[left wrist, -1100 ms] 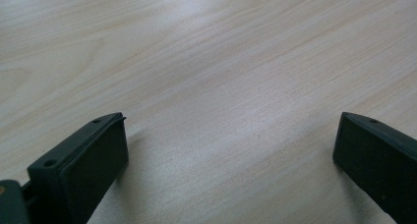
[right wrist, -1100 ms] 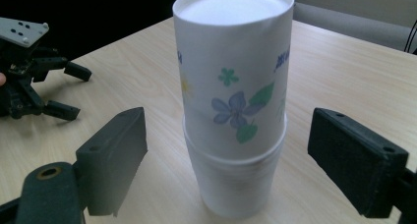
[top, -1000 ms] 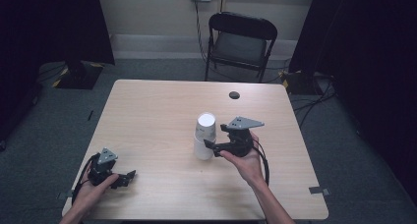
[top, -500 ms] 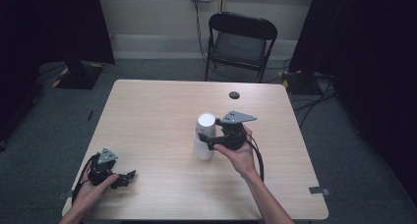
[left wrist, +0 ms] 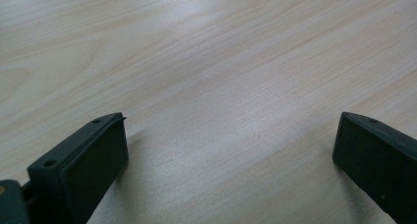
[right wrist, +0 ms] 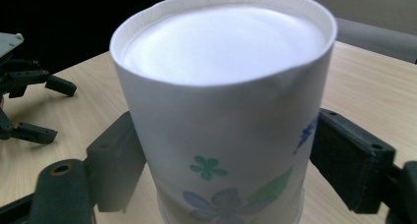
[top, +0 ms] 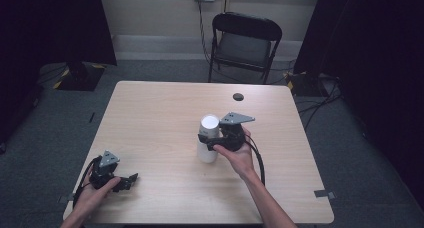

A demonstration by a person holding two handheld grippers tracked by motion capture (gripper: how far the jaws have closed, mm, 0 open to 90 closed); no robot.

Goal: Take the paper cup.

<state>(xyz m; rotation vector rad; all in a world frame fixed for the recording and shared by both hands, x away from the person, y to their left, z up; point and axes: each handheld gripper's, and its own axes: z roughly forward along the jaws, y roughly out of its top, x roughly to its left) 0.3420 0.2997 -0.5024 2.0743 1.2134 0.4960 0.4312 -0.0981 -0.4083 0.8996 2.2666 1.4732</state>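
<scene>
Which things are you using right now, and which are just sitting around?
In use: upside-down paper cup, right gripper, jaws on either side of it.
Lying about: small dark round thing on the table, left gripper resting open, folding chair.

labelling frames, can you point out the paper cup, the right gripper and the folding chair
paper cup (right wrist: 221, 111), right gripper view, its side wall
right gripper (top: 209, 142), high view, between its jaws' tips
folding chair (top: 243, 48), high view, its seat

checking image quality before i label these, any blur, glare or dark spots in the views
High view: table evenly lit, surroundings very dark, slightly soft overall. Left gripper view: wood grain sharp, with a soft bright sheen near the top. Right gripper view: paper cup is close, its top washed out white, its flower print a bit soft.
</scene>
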